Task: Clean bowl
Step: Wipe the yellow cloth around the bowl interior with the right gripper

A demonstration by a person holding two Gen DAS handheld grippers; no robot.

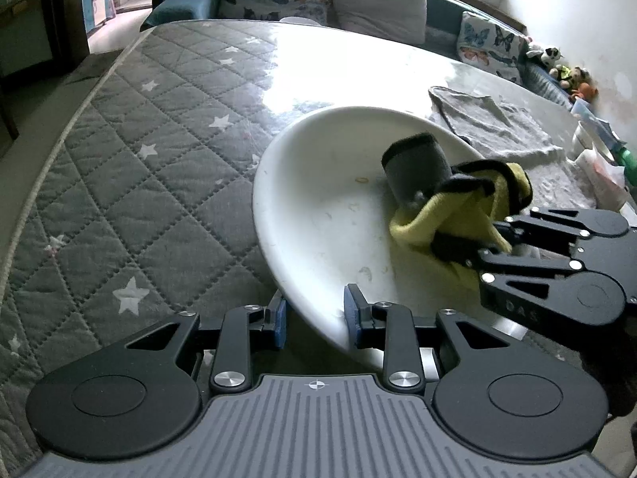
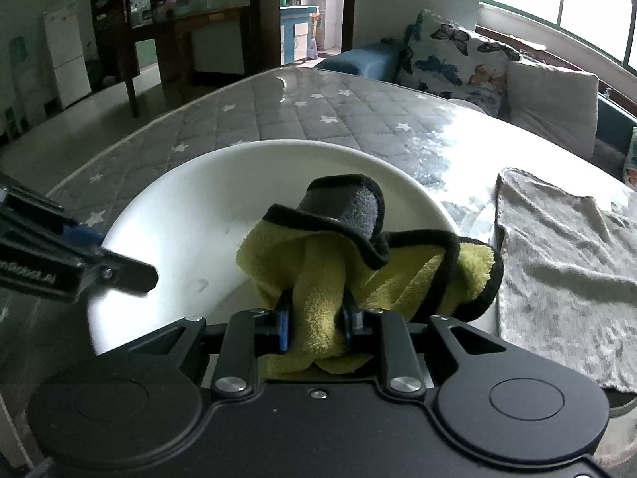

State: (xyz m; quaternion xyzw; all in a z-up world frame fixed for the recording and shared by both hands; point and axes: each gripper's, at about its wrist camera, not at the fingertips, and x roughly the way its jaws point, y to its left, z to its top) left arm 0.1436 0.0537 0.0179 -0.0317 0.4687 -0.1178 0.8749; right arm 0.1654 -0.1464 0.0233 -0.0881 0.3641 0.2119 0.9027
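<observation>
Bowl [image 1: 330,207]: white, shallow, tilted, sits on glossy quilted star-print surface [image 1: 159,127]. Interior shows faint smears and small specks, incl. one ring-shaped bit near centre. Left tongs [image 1: 314,316] clamp bowl rim at 6 o'clock, pads either side of wall. Right tongs [image 2: 316,318] pinch yellow/grey cloth [image 2: 358,247] w/ black edging; cloth rests inside bowl at approx. 3 o'clock. Grey towel [image 2: 565,263] lies just beside bowl, 3 o'clock.

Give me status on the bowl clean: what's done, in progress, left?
Done: left gripper straddles the white bowl's near rim, bowl tilted; right gripper is shut on the yellow-grey cloth. In hand: cloth sits inside the bowl, against its inner wall. Left: specks and smears show on the inner surface in the left wrist view, so wiping isn't finished.
</observation>
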